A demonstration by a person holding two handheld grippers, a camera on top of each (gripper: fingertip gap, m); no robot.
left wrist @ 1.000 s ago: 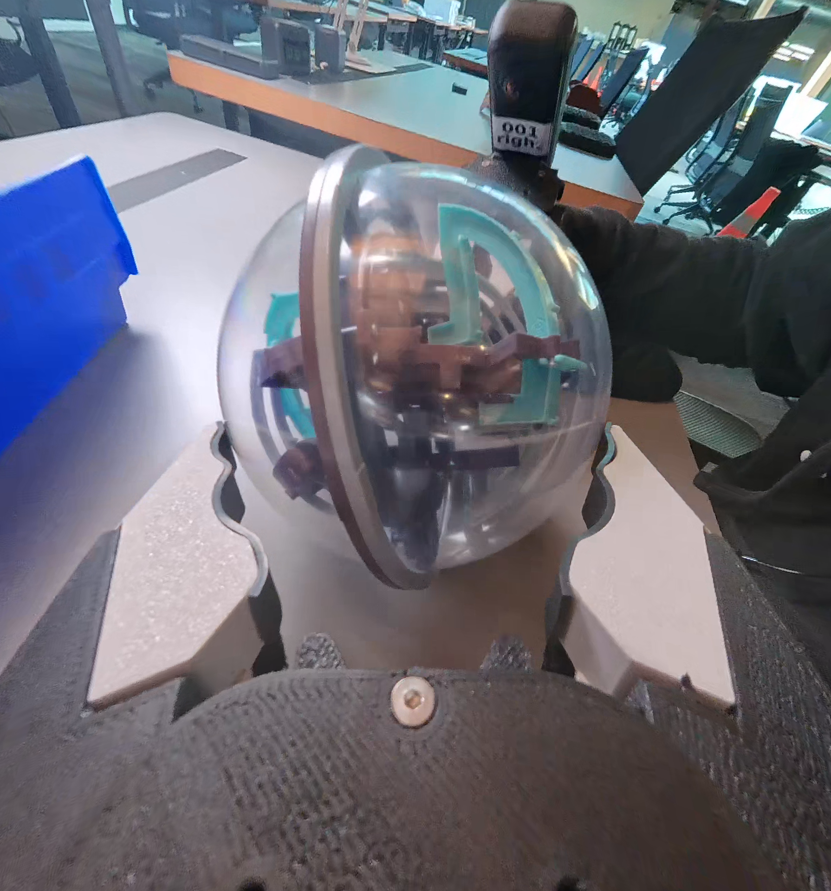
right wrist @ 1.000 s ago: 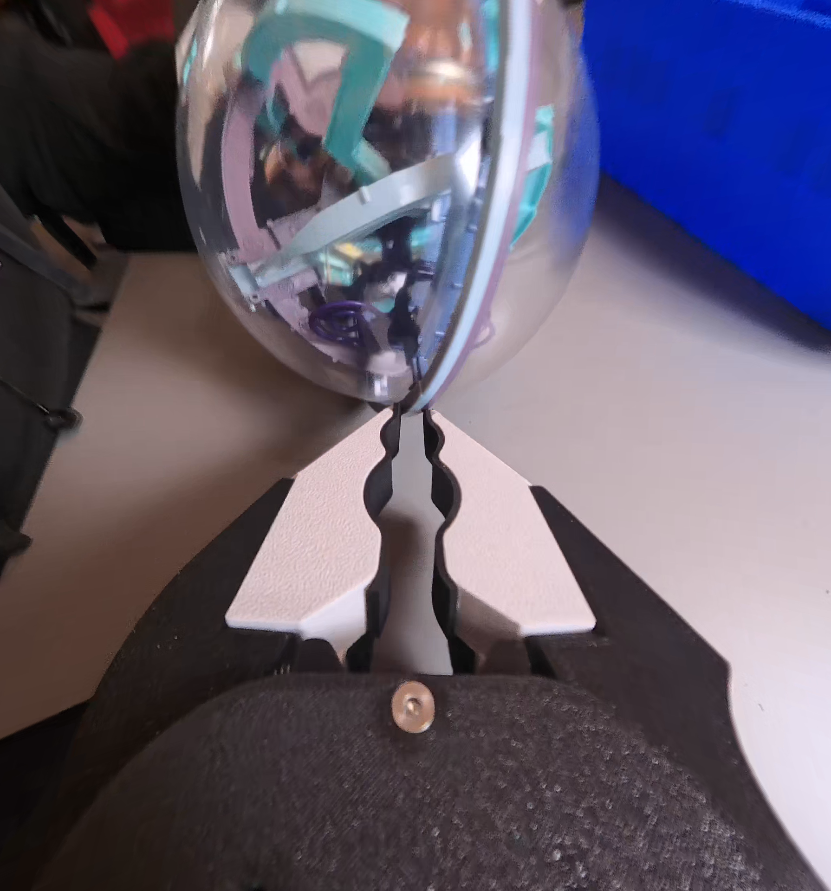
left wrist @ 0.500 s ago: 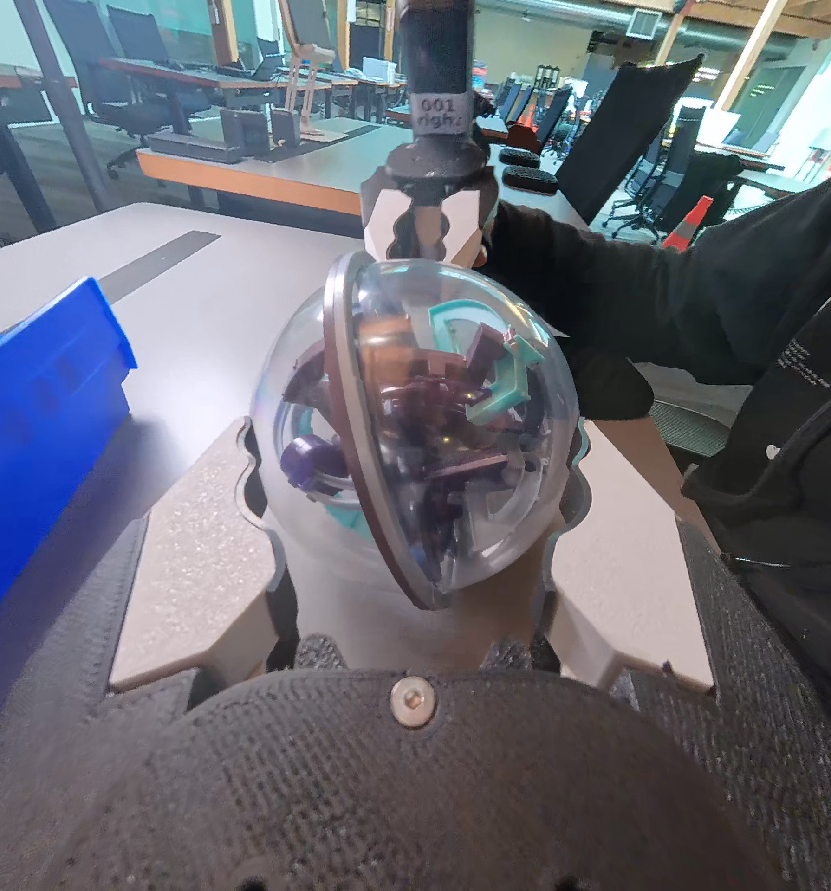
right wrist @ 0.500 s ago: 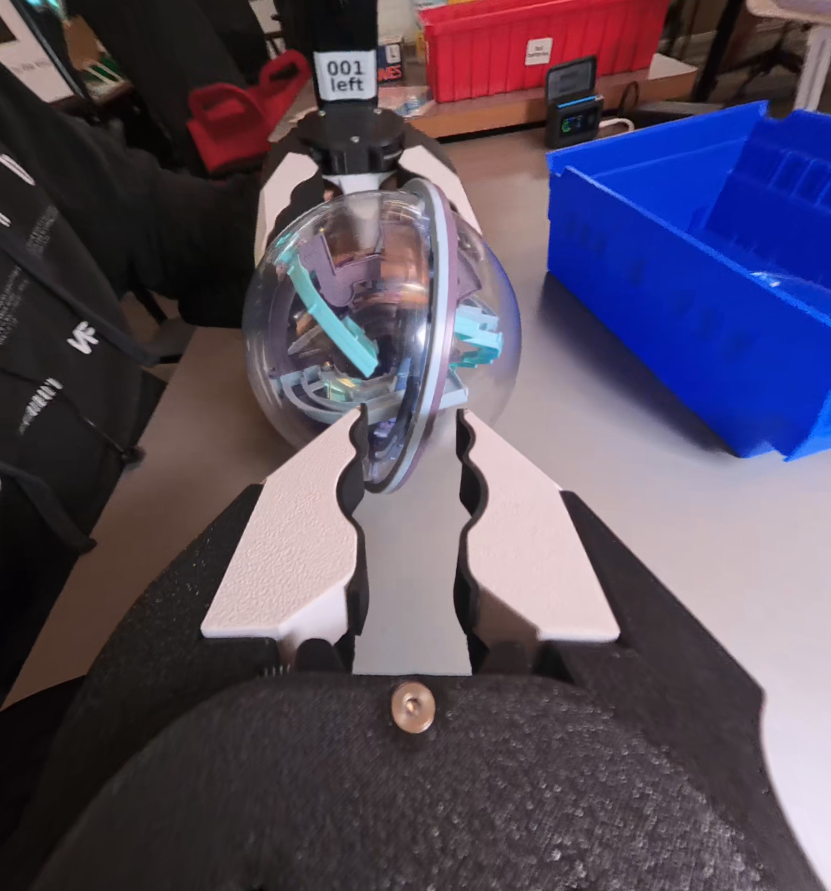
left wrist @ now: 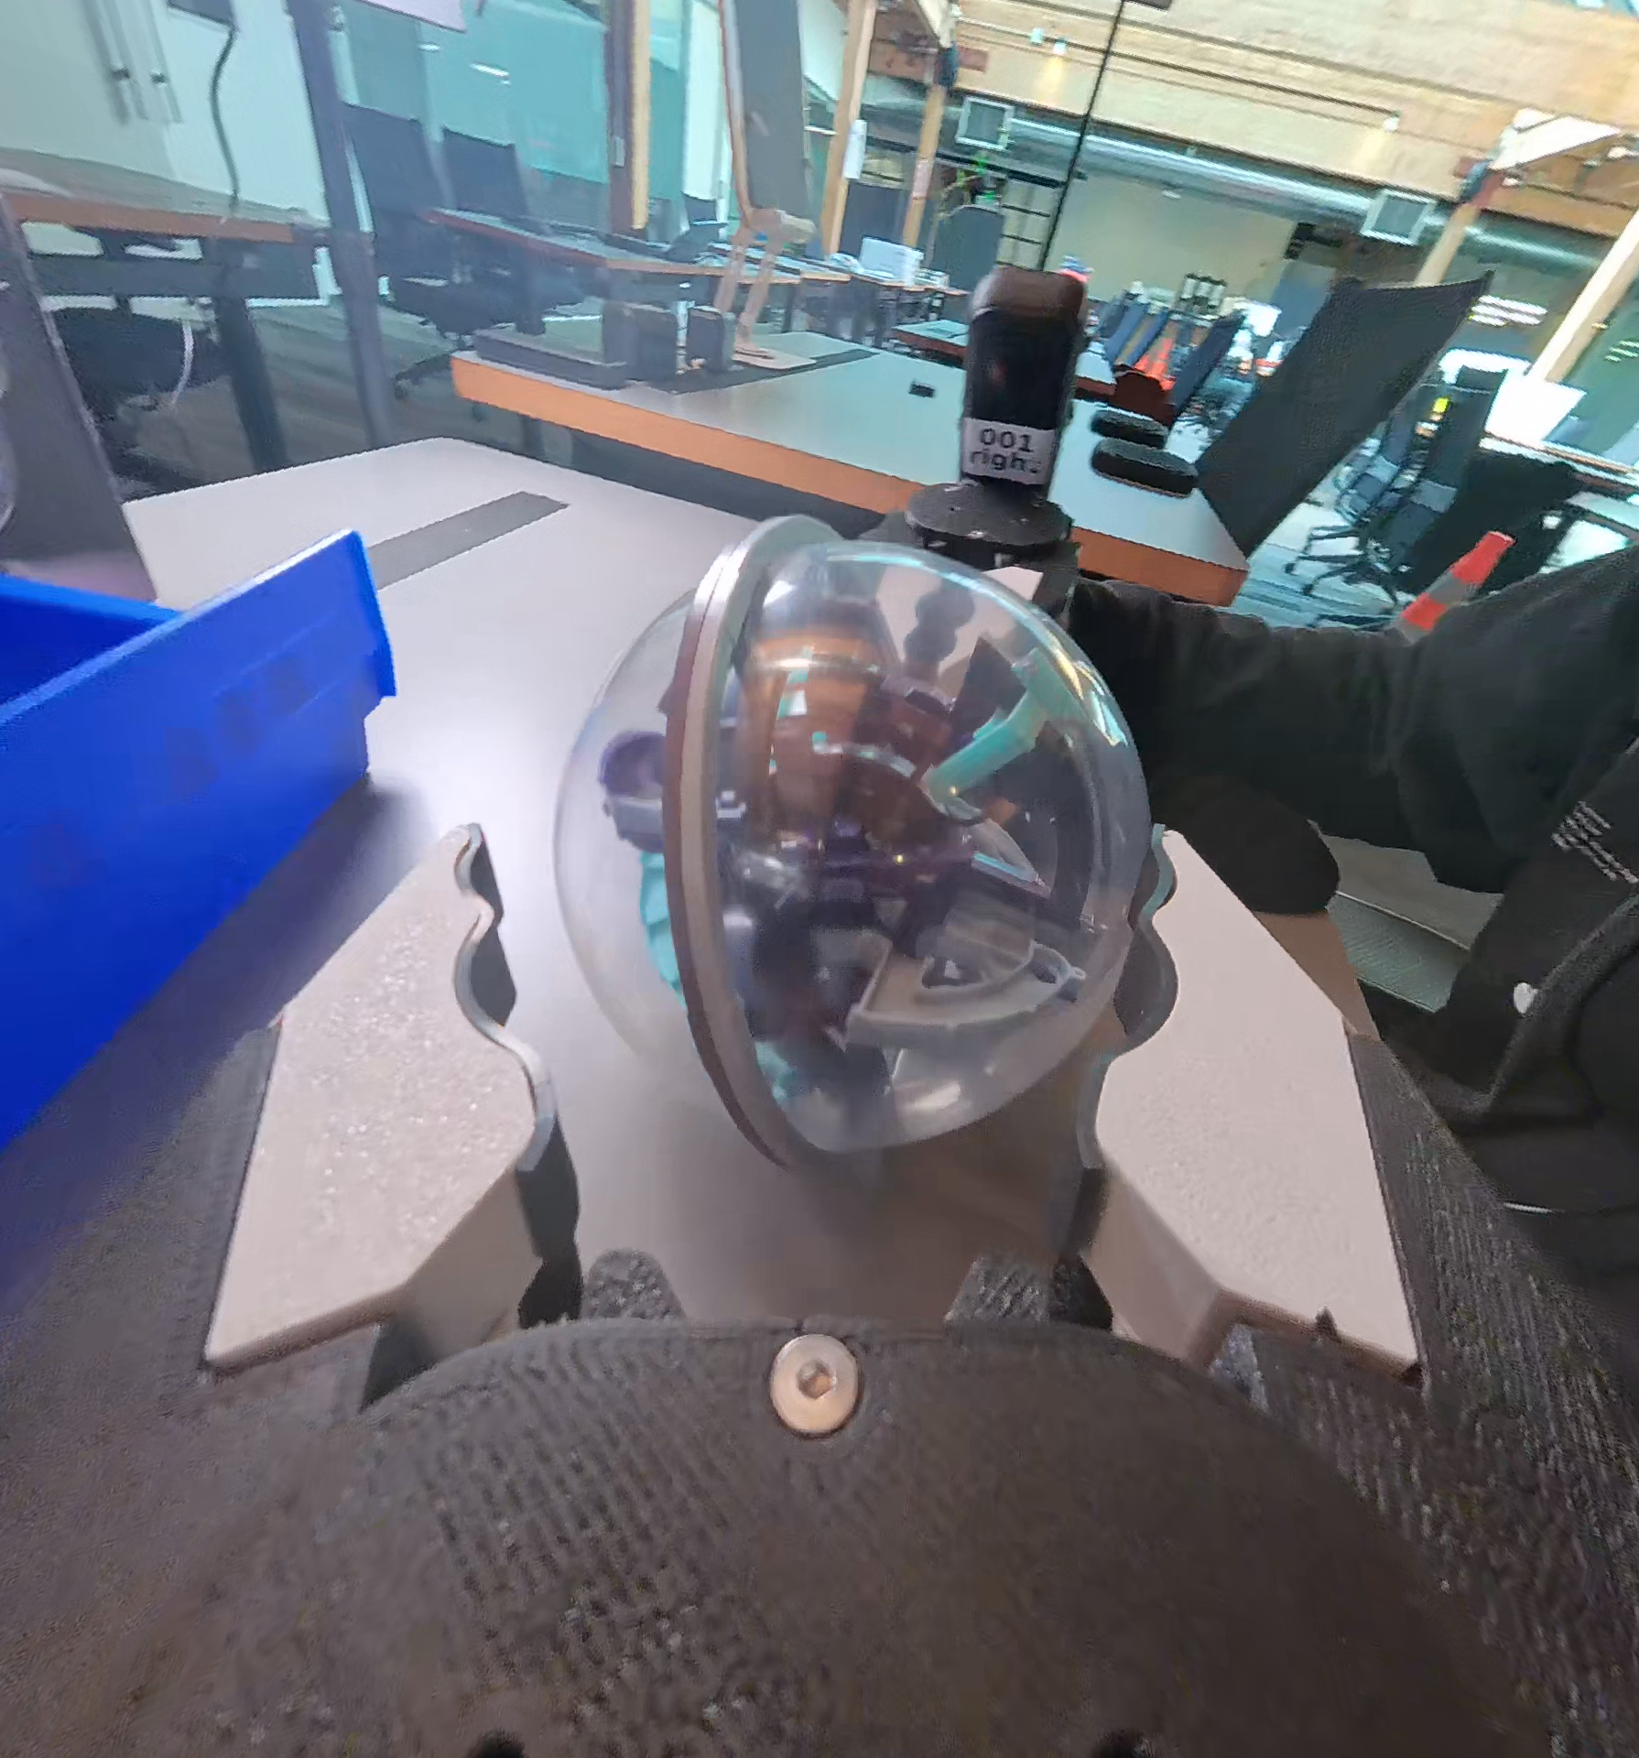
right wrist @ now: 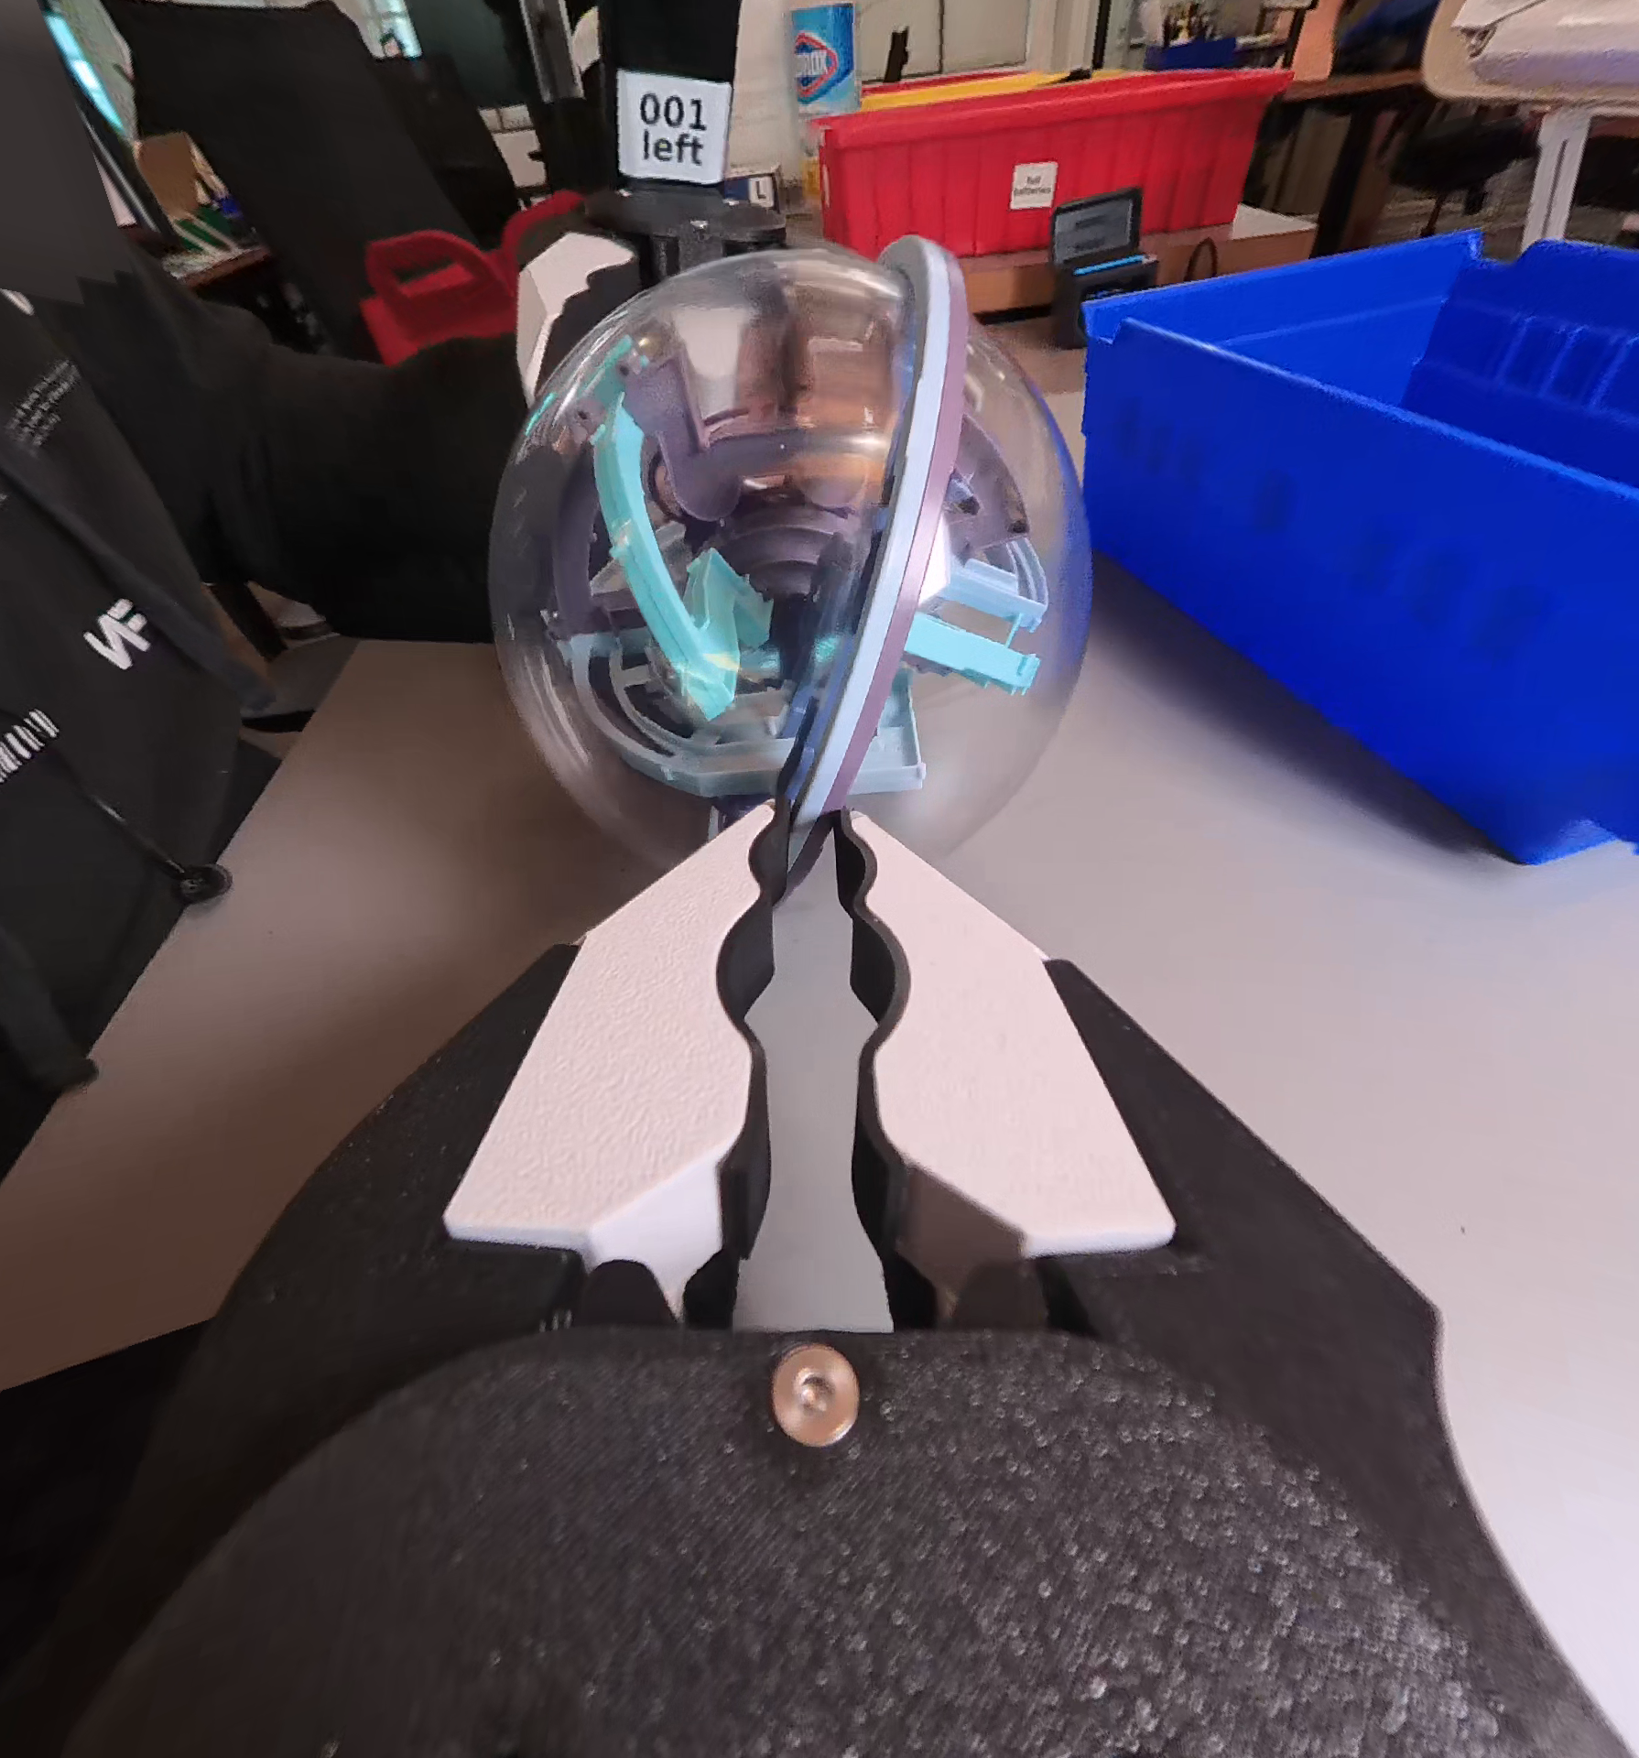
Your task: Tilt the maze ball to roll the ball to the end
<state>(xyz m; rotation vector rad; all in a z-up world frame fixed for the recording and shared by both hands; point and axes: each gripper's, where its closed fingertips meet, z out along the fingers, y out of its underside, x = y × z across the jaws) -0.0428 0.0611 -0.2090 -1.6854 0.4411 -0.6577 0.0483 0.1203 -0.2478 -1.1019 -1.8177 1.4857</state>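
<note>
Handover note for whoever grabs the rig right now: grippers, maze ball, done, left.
Right gripper: closed, fingertips pinching the maze ball by its equator rim, low on the side facing it.
Left gripper: wide open around the ball from the opposite side. Its left finger is clear of the shell; contact at the other finger cannot be judged.
Ball: off the grey table, rim tilted, beside the blue bin.
Done: ball picked up, tilting under way.
Left: the small ball inside isn't visible, so progress is unknown. Keep tilting to the end.
</note>
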